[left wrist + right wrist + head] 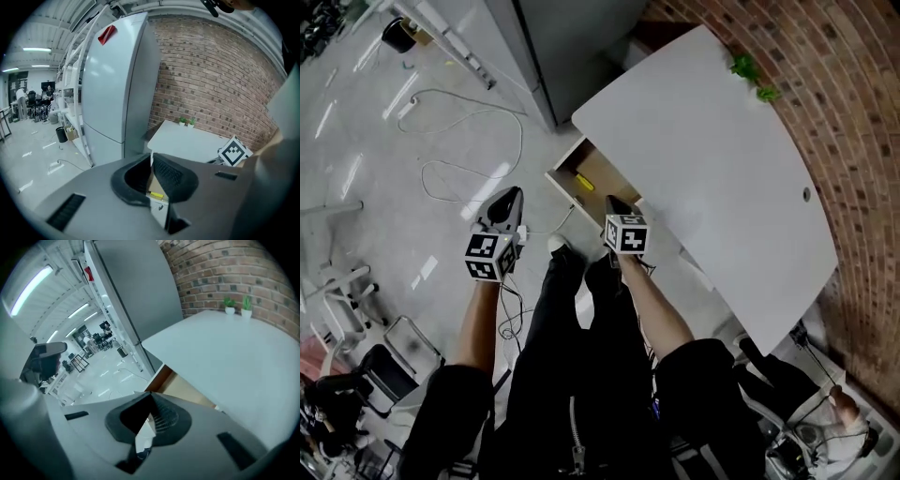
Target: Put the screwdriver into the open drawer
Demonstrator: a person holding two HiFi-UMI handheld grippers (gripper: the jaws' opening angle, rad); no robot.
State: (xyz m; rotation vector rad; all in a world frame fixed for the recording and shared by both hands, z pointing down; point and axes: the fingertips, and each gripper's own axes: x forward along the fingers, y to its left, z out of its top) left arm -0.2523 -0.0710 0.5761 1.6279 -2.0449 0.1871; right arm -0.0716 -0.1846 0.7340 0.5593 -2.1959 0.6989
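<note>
A white cable [469, 131] loops over the grey floor at far left. Next to it, the person's left tongs [512, 194] hang in mid-air, jaws together and clamping nothing. Through the slit beneath their tips, the left gripper view shows only the drawer below.

At centre, the open drawer [602, 167] juts out from under the white worktop [712, 159]. The yellow-handled screwdriver [584, 182] lies inside on the drawer's brown bottom, near its front. It touches neither pair of tongs.

Just right of the drawer, the right tongs [612, 201] are likewise closed and empty. They are held above the drawer's near corner and tilted downward. Further right, the worktop is bare except for two small green plants [755, 81] at its far edge, with a brick wall [853, 122] behind them.

With the tool already in the drawer and both tongs clear of it, the placing step appears complete. The task itself asks for no further grasp. The next move seems to be only keeping both hands away from the drawer without knocking its front.
</note>
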